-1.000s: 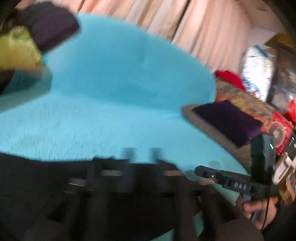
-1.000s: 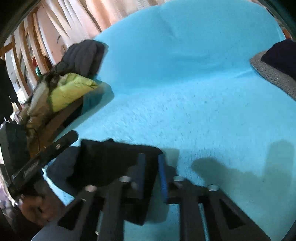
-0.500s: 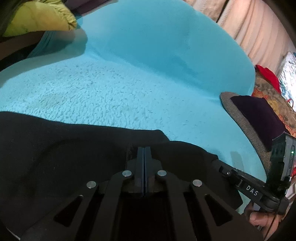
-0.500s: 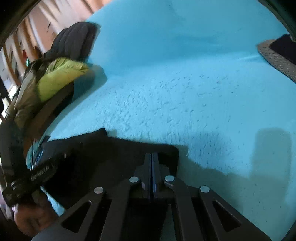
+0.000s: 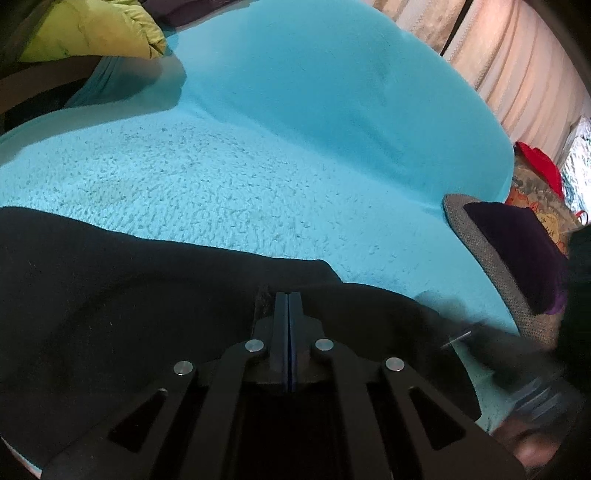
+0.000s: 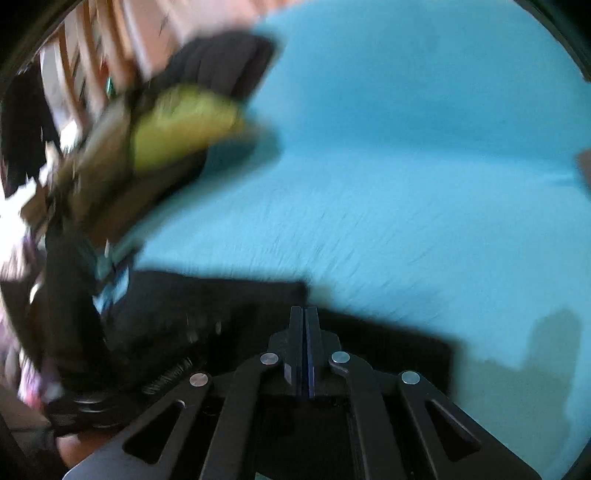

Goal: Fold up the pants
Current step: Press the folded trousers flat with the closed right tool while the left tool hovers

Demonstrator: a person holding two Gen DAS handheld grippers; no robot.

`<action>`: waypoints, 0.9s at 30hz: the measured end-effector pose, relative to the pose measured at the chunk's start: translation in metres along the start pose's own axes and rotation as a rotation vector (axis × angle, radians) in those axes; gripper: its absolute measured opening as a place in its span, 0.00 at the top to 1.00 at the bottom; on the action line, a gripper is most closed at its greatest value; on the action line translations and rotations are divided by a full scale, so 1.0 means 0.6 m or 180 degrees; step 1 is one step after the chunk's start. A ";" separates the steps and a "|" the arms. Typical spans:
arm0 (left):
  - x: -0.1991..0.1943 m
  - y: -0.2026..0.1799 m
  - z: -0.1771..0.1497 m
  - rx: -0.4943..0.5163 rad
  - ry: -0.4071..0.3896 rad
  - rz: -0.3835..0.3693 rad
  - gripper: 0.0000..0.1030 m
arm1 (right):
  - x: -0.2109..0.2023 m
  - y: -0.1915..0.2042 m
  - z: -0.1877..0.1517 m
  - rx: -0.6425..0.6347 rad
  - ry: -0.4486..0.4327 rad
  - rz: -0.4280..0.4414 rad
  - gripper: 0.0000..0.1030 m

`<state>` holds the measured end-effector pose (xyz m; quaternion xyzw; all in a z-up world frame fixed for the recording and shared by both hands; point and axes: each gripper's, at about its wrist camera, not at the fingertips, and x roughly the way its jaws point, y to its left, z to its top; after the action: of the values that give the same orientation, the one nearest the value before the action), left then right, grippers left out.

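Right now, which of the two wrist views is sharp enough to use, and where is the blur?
Left wrist view: mostly sharp; the blue blanket shows its texture, the black pants have crisp edges, and only the lower right corner is smeared. Right wrist view: motion-blurred throughout, streaking the yellow-green cushion, though the right claw itself stays sharp; fisheye bending in both.

My black pants [image 5: 129, 302] lie spread on a fuzzy turquoise blanket [image 5: 258, 177] covering the bed; a yellow-green garment [image 5: 92, 33] sits at its far edge.
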<state>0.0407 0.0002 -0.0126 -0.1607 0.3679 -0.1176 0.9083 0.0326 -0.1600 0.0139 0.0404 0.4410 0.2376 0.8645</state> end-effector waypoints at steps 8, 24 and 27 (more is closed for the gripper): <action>-0.002 0.002 0.000 -0.0018 0.0010 -0.0027 0.99 | -0.078 -0.030 -0.030 0.0328 -0.0231 0.0019 0.95; -0.096 -0.022 -0.024 0.0128 -0.0317 -0.0589 0.99 | -0.145 -0.056 -0.109 0.0354 -0.0217 -0.0178 0.94; -0.067 -0.022 -0.048 0.0165 0.0149 -0.0489 0.99 | -0.134 -0.050 -0.097 0.0264 -0.0157 -0.0260 0.93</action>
<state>-0.0091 -0.0045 -0.0020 -0.1622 0.3724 -0.2001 0.8916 -0.0419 -0.2306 0.0299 0.0640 0.4303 0.1826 0.8817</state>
